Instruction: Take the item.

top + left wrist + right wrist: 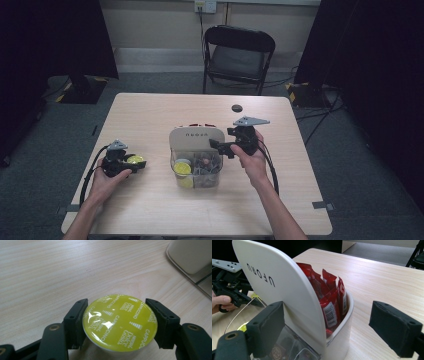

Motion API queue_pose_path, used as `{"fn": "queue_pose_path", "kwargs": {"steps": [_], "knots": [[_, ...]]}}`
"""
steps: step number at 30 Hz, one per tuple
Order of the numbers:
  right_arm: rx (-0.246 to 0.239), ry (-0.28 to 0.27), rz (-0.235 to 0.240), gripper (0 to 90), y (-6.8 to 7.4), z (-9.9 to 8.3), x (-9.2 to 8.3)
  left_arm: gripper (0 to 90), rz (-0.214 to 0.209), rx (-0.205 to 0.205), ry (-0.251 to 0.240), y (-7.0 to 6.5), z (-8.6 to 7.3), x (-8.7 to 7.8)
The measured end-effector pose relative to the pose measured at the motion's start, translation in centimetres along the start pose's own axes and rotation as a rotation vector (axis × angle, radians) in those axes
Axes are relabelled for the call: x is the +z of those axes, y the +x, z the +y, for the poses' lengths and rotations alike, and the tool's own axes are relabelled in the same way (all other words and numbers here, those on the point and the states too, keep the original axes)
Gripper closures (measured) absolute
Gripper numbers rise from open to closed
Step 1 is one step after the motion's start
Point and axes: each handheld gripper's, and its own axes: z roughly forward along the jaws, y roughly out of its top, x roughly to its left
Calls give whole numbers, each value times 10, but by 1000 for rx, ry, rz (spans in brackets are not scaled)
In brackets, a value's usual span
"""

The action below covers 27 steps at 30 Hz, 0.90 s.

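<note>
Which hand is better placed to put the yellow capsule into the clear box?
Left, probably. The left gripper is shut on the yellow capsule, on the table just left of the clear box. The right gripper is open, straddling the white holder of red sachets.

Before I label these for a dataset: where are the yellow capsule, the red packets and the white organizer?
yellow capsule (120, 322): left gripper view, foil lid.
red packets (329, 302): right gripper view, front packet.
white organizer (284, 287): right gripper view, curved back panel.

The capsule (120, 322) has a glossy yellow foil lid with reflections. The counter (50, 270) is pale matt wood-grain laminate. The organiser (287, 290) is smooth cream plastic with a clear front bin; its sachets (329, 297) are shiny red film.
</note>
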Motion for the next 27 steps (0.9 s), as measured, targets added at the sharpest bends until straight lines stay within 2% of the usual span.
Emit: {"fn": "queue_pose_path", "kwargs": {"steps": [8,14,18,21,22,24,27], "knots": [[6,-4,7,119,0,0,1,257,-16,-19,-10,0,-1,2],[2,-4,5,124,1,0,1,209,-18,-4,5,0,-3,-5],[1,-4,6,124,1,0,1,213,-5,0,-3,-1,-8,-12],[-1,1,4,124,1,0,1,208,5,15,24,-4,-15,-14],[0,3,5,123,1,0,1,200,18,20,34,-5,-16,-15],[-2,4,3,124,1,1,1,200,32,26,17,-8,-18,-18],[-4,3,-1,130,1,1,0,194,54,35,27,-12,-23,-18]]}}
